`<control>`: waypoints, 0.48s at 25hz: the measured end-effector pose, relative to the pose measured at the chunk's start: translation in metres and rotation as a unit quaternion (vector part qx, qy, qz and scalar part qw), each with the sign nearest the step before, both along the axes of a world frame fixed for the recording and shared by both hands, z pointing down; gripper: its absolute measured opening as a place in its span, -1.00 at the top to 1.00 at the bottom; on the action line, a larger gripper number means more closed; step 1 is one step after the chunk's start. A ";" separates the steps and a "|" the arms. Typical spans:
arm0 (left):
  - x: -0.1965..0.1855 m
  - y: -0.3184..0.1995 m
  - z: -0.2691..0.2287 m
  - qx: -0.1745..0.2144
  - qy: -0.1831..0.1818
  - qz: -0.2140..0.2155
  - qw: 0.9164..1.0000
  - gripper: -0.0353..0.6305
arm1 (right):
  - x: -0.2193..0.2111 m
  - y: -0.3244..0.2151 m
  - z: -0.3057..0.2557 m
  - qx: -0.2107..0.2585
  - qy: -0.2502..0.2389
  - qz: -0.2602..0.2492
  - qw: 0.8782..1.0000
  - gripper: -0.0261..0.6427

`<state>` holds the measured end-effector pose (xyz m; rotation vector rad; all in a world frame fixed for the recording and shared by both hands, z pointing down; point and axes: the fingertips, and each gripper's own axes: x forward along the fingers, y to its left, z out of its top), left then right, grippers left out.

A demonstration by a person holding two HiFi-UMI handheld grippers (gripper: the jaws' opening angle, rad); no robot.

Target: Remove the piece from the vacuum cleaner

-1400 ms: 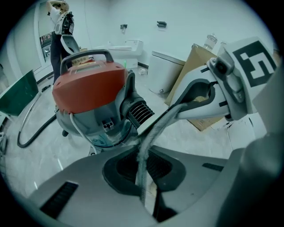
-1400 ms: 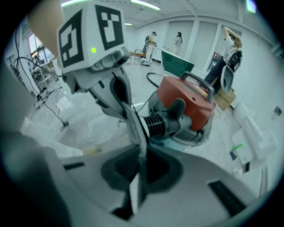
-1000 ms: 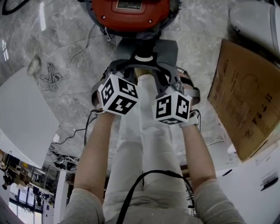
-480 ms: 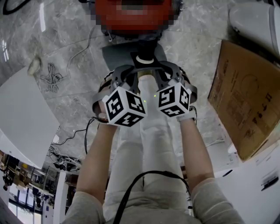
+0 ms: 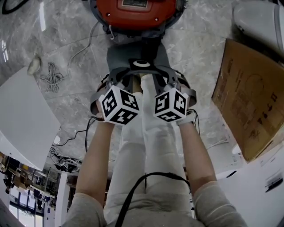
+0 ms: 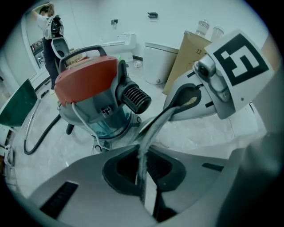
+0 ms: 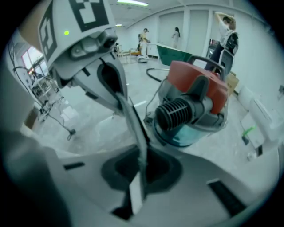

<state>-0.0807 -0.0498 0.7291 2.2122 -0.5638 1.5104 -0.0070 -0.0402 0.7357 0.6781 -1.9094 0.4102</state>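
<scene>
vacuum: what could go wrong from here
The left tongs and right tongs are shut, tips nearly meeting in front of the vacuum. They could knock each other, or grip nothing unless opened. A pull might also drag the vacuum across the smooth floor.

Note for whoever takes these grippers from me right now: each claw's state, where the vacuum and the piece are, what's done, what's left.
Left claw: shut on a thin pale strip.
Right claw: shut on the same strip, which spans between the two.
Vacuum cleaner: upright on the marble floor, just beyond both claws; the strip looks clear of it.
Done: strip apparently off, if it is the piece, which I cannot confirm.
Left: probably carry it away and set it down.
</scene>
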 end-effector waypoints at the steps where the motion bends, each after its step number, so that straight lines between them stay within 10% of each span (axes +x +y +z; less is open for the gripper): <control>1: -0.003 0.004 0.001 -0.002 -0.001 0.001 1.000 0.79 | -0.002 0.002 -0.002 0.000 -0.002 0.000 1.000 0.84; 12: -0.002 0.019 -0.012 0.007 0.007 0.012 1.000 0.79 | 0.000 0.015 -0.024 0.011 0.005 -0.020 1.000 0.84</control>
